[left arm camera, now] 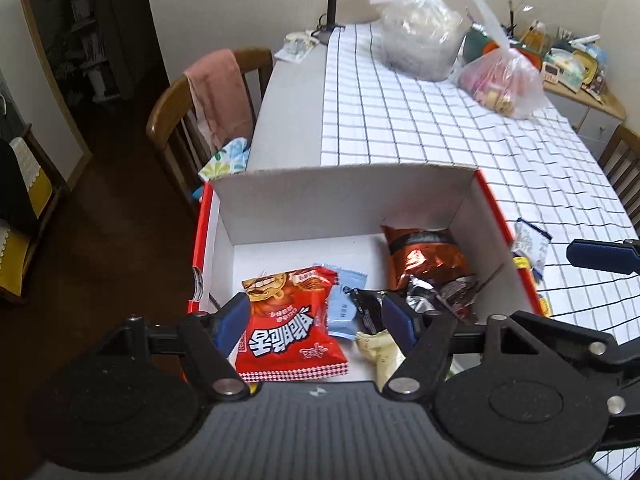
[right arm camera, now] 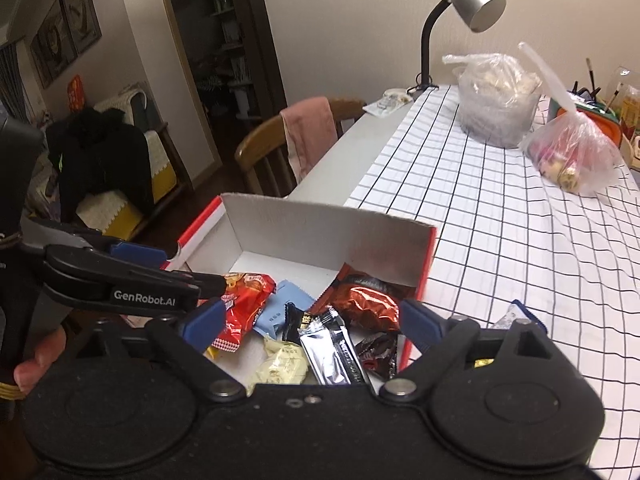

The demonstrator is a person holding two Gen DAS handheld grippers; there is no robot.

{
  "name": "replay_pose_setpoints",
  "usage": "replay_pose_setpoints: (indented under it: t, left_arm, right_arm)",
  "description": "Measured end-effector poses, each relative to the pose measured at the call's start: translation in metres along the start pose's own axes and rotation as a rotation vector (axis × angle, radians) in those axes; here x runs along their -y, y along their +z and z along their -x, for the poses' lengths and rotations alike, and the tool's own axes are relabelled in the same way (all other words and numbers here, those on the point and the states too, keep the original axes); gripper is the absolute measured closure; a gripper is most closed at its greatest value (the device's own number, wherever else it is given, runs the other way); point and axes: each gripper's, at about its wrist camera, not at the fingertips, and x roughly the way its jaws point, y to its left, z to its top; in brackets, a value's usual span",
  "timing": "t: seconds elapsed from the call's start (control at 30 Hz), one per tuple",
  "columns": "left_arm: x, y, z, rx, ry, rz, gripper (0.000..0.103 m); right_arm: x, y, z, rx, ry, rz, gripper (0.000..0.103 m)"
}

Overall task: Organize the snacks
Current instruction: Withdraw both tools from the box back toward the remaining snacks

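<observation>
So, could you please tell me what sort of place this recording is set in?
Probably a home dining area: a table with a white grid-patterned tablecloth, a wooden chair draped with a pink towel, and a silver gooseneck desk lamp.

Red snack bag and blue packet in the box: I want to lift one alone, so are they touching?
Touching. In the left wrist view the red snack bag overlaps the left edge of the blue packet, with no gap between them.

snacks: red packet (left arm camera: 290, 330), blue sachet (left arm camera: 345, 305), brown foil bag (left arm camera: 430, 262) | lying flat | inside white-lined box (left arm camera: 340, 204)
</observation>
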Motion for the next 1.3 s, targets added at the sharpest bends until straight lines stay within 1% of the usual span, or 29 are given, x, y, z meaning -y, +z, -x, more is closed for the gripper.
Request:
replay_pose_setpoints:
  t: [0.03,0.07,0.3,0.33,0.37,0.4,0.43,0.63,0.8,1.0,1.3]
  left_arm:
    - [0.002,-0.001,0.004,0.008,-0.004,-0.002,0.030]
    - [0.005,-0.001,0.007,0.016,-0.007,-0.004,0.030]
    - [0.027,-0.007,0.027,0.059,-0.049,-0.003,0.026]
    - [0.031,-0.008,0.029,0.062,-0.054,-0.003,0.025]
    - [0.036,-0.008,0.031,0.066,-0.061,-0.001,0.020]
    - [0.040,-0.008,0.032,0.069,-0.070,0.001,0.017]
    - [0.044,-0.009,0.033,0.072,-0.077,0.004,0.016]
    - [0.079,-0.011,0.033,0.062,-0.104,0.006,0.016]
    - [0.115,-0.013,0.027,0.055,-0.114,0.010,0.016]
    - [0.167,-0.017,0.017,0.050,-0.094,0.009,0.016]
    - [0.230,-0.029,-0.003,0.038,-0.020,0.013,0.016]
  right_arm:
    - [0.002,-0.001,0.005,0.009,0.003,-0.002,0.003]
    - [0.004,-0.002,0.010,0.019,0.004,-0.004,0.002]
    - [0.027,-0.010,0.039,0.050,0.005,-0.005,0.001]
    - [0.031,-0.012,0.044,0.054,0.004,-0.008,0.001]
    - [0.036,-0.013,0.047,0.055,0.002,-0.010,0.001]
    - [0.041,-0.014,0.050,0.056,0.000,-0.011,0.001]
    - [0.046,-0.016,0.053,0.056,-0.003,-0.012,0.000]
    - [0.083,-0.027,0.068,0.041,-0.026,-0.004,0.000]
    - [0.127,-0.032,0.079,0.022,-0.065,-0.006,0.000]
    - [0.177,-0.037,0.084,-0.007,-0.080,0.009,0.000]
    - [0.230,-0.040,0.072,-0.064,-0.045,0.047,0.000]
